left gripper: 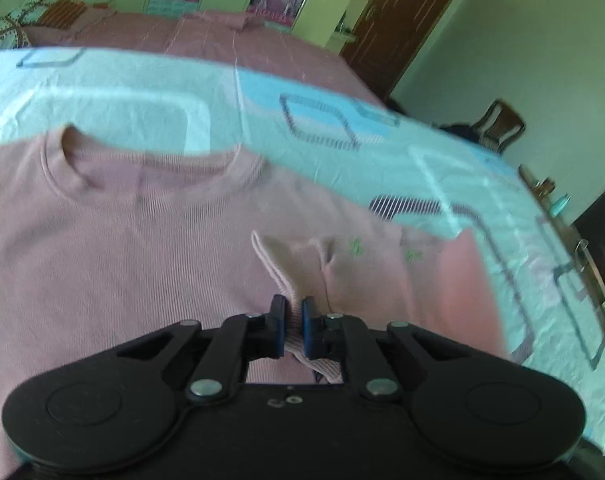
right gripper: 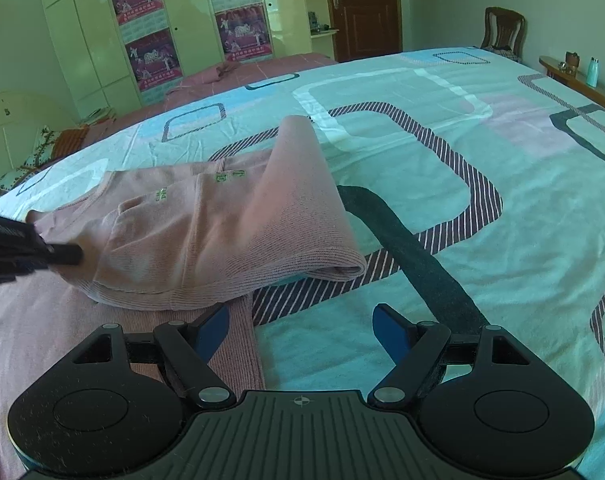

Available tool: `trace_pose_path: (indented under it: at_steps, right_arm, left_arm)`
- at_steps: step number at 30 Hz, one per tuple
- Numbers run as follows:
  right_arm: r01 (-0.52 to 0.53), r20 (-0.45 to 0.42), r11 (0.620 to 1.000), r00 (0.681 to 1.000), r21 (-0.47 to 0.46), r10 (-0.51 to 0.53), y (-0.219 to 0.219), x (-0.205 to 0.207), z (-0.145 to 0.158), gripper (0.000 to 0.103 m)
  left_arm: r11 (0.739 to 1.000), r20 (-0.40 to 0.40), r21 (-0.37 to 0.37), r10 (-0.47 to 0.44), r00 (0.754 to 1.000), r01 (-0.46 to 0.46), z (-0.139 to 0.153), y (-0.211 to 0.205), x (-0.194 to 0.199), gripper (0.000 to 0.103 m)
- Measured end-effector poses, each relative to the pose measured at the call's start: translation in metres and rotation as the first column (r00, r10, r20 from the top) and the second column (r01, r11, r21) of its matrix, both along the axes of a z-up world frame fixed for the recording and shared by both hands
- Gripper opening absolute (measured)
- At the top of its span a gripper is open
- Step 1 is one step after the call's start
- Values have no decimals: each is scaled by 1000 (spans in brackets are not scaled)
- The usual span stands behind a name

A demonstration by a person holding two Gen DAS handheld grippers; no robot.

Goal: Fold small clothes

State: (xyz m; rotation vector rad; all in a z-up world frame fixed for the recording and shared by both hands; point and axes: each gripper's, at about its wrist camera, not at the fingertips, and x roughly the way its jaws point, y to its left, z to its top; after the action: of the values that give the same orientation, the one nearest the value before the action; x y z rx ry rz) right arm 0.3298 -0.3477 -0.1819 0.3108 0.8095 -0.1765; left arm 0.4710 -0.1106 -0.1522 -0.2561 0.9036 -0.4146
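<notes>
Left gripper (left gripper: 293, 320): jaws nearly together, pinching a ribbed cuff (left gripper: 278, 272) of the pink sweater (left gripper: 102, 240) between the blue pads (left gripper: 280, 320). Cuff fabric runs through the jaws and comes out behind them toward the camera.

Right gripper (right gripper: 300, 330): jaws spread wide, nothing between them. Left pad sits over the sweater's ribbed edge, right pad over the sheet (right gripper: 442, 152) — can't tell whether either touches.

Sweater lies on the patterned sheet on the bed, collar (left gripper: 150, 160) at the far side in the left view. In the right view the sleeve (right gripper: 294, 200) is lifted and drawn across the body, forming a raised fold with green embroidery (right gripper: 222, 178) on top; its far end is held by the left gripper at the left frame edge (right gripper: 42, 254).

Hard to read:
- Left view is motion-blurred; embroidery is just green smudges, not legible.
- Sweater's near and left portions are cut off by the frame and hidden under both gripper bodies.
- Dark strip (right gripper: 414, 256) on the sheet runs under the right gripper — looks like a shadow or a strap, can't tell which.
- Left gripper in the right view shows only a blurred black tip.
</notes>
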Motion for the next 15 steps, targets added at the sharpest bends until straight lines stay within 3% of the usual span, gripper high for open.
trace_pose_path:
  at_steps: [5,11,12,13,15]
  right_arm:
    - [-22,-13,1000,1000,-10,22,10,12,-6,78]
    - [-74,3,997,997,-36,75,31,36,-9,78]
    - [-83,6,996,997,-40,83,34,40,-10,73]
    - [-86,7,996,996,-34,86,36,44,-10,52]
    - [-87,1,996,996,-10,87,36,50,-11,33]
  left_arm:
    - [996,99,-51,76,992,-72,43,43,-2,7]
    - [982,157,22,184,970,-190,51,100,-15,7]
    - [975,151,35,212,965,-220,45,108,-15,7]
    - [967,135,42,242,961,-250,40,117,-16,7]
    - [955,107,73,279,954,-288,26,132,-17,6]
